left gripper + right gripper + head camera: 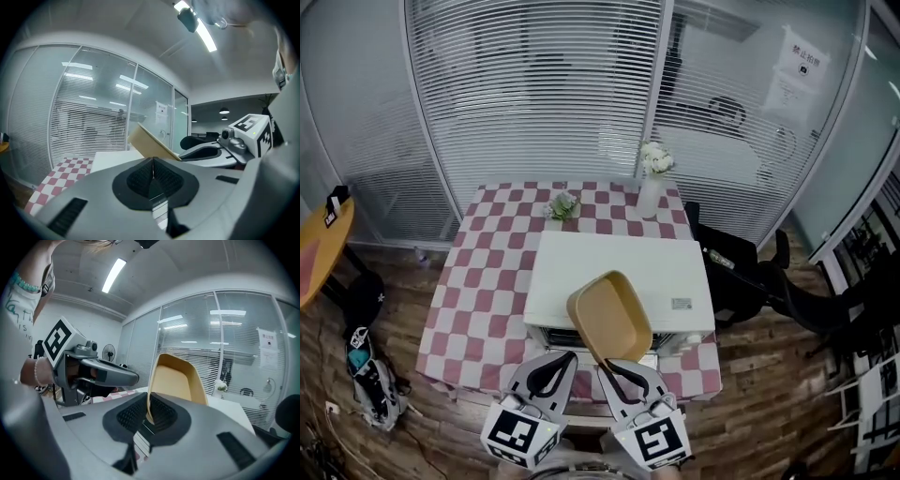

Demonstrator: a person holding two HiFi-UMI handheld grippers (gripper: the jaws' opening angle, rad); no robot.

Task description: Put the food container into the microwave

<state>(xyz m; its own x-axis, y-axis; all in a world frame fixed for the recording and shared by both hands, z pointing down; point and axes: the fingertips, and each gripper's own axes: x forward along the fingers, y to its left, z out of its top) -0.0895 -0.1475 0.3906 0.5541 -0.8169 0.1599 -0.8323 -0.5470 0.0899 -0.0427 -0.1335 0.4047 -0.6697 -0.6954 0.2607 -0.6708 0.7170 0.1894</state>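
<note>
The right gripper (146, 414) pinches the rim of the tan food container (609, 316), which tilts above the white microwave (661, 267) at frame centre. Beside it, lower left, the left gripper (152, 165) has its jaws pressed together on nothing.

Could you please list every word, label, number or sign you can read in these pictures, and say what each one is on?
No text here can be read with certainty.
Paper sign on the glass wall: a heading and lines of print, too small and blurred.
Small label on top of the microwave: too small.
Marker cubes: black square patterns only, no words.
</note>
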